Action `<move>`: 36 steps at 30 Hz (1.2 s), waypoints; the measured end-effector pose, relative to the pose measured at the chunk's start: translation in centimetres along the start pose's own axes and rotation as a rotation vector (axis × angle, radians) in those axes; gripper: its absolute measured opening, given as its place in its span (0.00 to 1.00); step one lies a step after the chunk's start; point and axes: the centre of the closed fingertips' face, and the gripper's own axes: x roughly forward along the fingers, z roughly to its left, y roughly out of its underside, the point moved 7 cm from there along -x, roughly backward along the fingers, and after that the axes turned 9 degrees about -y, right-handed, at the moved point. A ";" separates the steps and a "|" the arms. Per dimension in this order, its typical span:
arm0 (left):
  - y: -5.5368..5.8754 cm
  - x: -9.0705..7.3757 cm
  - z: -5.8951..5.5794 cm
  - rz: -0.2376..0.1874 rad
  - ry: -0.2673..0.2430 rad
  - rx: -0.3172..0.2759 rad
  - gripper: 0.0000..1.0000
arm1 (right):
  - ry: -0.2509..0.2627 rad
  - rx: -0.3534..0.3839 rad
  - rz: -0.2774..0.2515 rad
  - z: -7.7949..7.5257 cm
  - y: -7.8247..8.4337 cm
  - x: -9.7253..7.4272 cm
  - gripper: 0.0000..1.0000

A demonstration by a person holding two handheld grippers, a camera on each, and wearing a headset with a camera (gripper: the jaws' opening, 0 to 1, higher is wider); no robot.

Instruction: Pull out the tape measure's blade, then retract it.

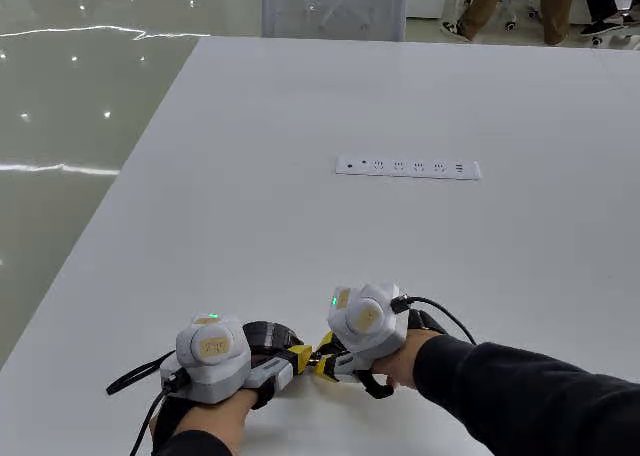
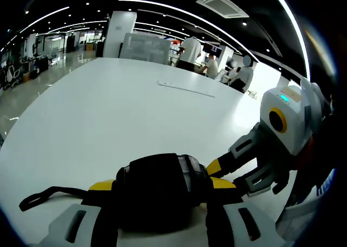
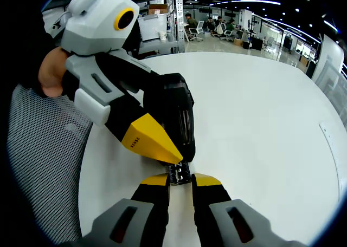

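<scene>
Pose: left gripper [image 1: 298, 357] and right gripper [image 1: 326, 365] sit low over the table [image 1: 300, 176], tips meeting.
Left: we clamp the tape measure [image 3: 176, 117] case.
Right: we pinch the blade tip [image 3: 178, 172].
Left gripper view: strap [image 2: 49, 195] trails on table.

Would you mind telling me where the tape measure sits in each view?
Head view: tape measure, bottom centre.
Left gripper view: tape measure bottom centre, clamped in the left gripper.
Right gripper view: tape measure at centre, blade tip pinched by the right gripper.
Shared landmark: the white power strip, in head and left gripper views.
</scene>
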 end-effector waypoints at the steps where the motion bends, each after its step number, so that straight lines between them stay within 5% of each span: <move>1: 0.0 0.0 0.0 0.000 0.000 0.000 0.61 | -0.002 0.001 -0.001 0.0 -0.1 0.1 0.12; 36: 0.0 0.0 0.0 0.012 0.011 0.006 0.62 | -0.001 -0.024 -0.009 0.1 -0.5 0.7 0.13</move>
